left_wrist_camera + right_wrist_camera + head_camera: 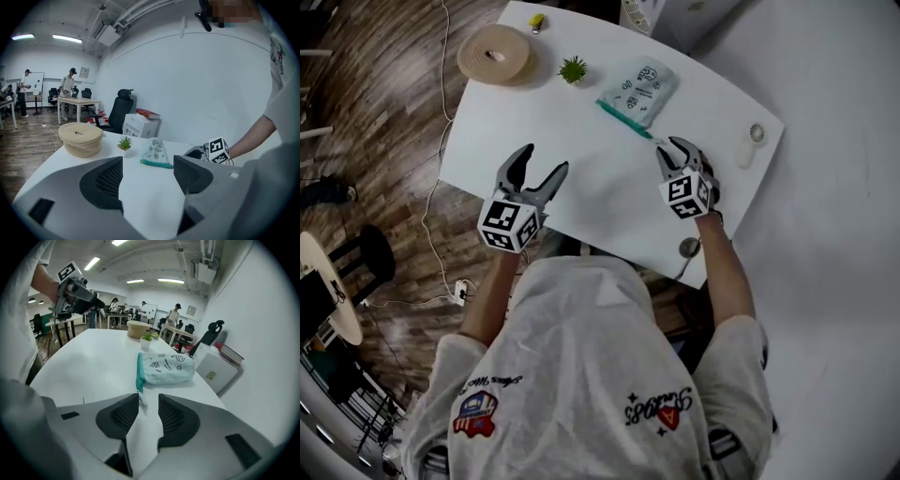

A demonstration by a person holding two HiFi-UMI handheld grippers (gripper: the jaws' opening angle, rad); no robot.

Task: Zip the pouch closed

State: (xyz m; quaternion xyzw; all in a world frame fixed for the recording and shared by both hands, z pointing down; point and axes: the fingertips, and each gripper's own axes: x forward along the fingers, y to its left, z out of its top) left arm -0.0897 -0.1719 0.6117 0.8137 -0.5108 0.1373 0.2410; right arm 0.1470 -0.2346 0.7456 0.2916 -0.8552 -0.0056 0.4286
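The pale mint pouch (639,91) with small black drawings lies on the white table (581,187), its teal zipper edge (623,120) facing me. My right gripper (670,147) is low at the near end of that zipper. In the right gripper view the pouch (168,367) lies just ahead, and the small white zipper pull (140,398) sits between the jaws of the right gripper (149,401), near the left pad, with a gap still showing. My left gripper (545,159) hovers open and empty left of the pouch (154,152).
A coiled tan roll (495,53), a small potted plant (573,68) and a yellow item (536,22) sit at the table's far side. A small white fan (752,145) lies at the right edge. A white box (213,369) stands beyond the table.
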